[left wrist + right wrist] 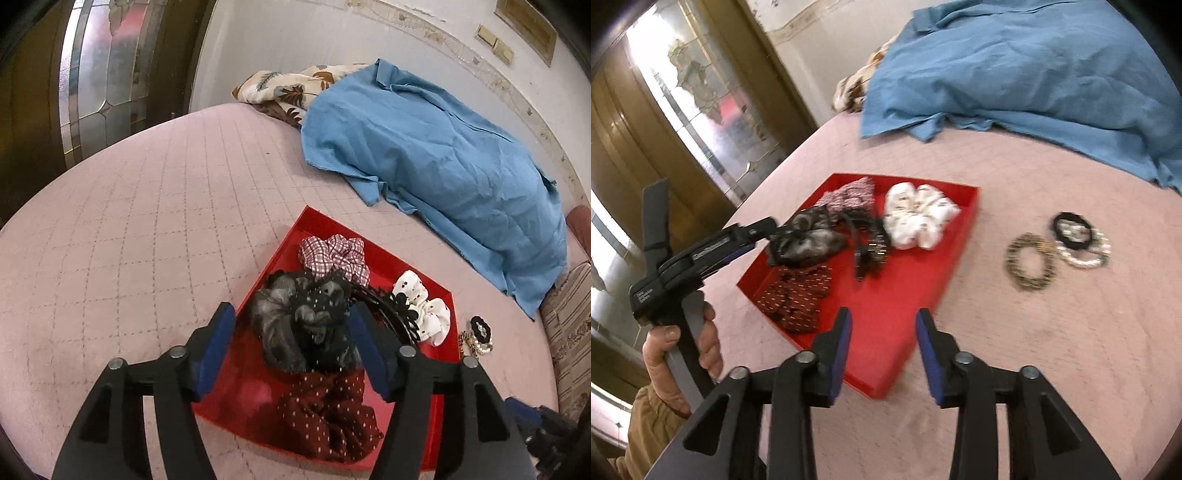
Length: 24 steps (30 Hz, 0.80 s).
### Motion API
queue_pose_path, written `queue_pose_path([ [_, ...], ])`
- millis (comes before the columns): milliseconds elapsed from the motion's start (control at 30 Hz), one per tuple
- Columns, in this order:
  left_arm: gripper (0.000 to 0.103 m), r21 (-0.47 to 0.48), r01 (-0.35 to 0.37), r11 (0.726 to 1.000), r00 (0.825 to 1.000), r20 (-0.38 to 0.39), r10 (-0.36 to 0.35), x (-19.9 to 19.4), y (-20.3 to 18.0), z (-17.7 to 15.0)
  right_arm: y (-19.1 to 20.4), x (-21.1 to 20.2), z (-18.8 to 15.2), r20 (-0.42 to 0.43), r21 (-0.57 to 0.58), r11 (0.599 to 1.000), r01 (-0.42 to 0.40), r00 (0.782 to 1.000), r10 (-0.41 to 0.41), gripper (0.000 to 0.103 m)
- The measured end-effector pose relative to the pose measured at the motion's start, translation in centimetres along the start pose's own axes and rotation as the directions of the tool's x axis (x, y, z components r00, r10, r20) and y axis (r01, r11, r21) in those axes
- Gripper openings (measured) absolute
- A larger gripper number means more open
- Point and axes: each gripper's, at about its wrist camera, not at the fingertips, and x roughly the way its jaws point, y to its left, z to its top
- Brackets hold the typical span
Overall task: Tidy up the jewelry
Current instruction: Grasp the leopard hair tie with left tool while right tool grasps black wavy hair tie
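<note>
Left tool [291,354] wide | over grey scrunchie [284,325] | red tray [439,435]

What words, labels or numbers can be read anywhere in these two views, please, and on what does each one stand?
None can be read.
White print along the barrel of the left tool, in the right wrist view: too blurred to read.
Small white print on its rear block, above the hand: too small to read.
The red tray, the scrunchies and the bracelets show no lettering.

text: none legible | left tongs [775,225] body: white lettering, too blurred
</note>
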Motion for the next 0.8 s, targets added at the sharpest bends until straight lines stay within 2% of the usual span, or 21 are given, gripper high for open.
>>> queue_pose_path([
  [67,0.064,0.008,-0.023,1.000,1.000,0.007,0.023,-0.4,-0.2,-0.3,-1.1,-1.4,-0.6,0.014,0.003,0.999,0.032,0.999,-0.032,0.047],
  [167,0.064,0.023,-0.104,0.994,0.994,0.038,0.103,-1.2,-0.6,-1.0,-3.2,-3.2,-1.7,0.019,0.022,0.997,0.078,0.997,-0.078,0.048],
  [333,0.064,0.044,-0.125,0.991,0.990,0.069,0.122,-3.5,-2.5,-2.1,-7.6,-6.1,-3.7,0.022,0.106,0.984,0.142,0.989,-0.145,0.048],
  [567,0.064,0.126,0.018,0.992,0.999,0.047,-0.024,-6.8,-9.0,-3.4,-12.9,-7.3,-5.3,-0.004,0.183,0.962,0.203,0.979,-0.205,0.050],
  [700,0.064,0.189,0.125,0.974,0.992,-0.020,-0.123,-7.0,-13.6,-4.3,-14.6,-6.4,-4.3,-0.005,0.199,0.960,0.196,0.980,-0.199,0.050],
  [800,0.064,0.243,0.165,0.956,0.986,-0.072,-0.152,-5.7,-17.1,-5.4,-15.7,-5.6,-2.7,0.004,0.183,0.964,0.195,0.980,-0.199,0.050],
])
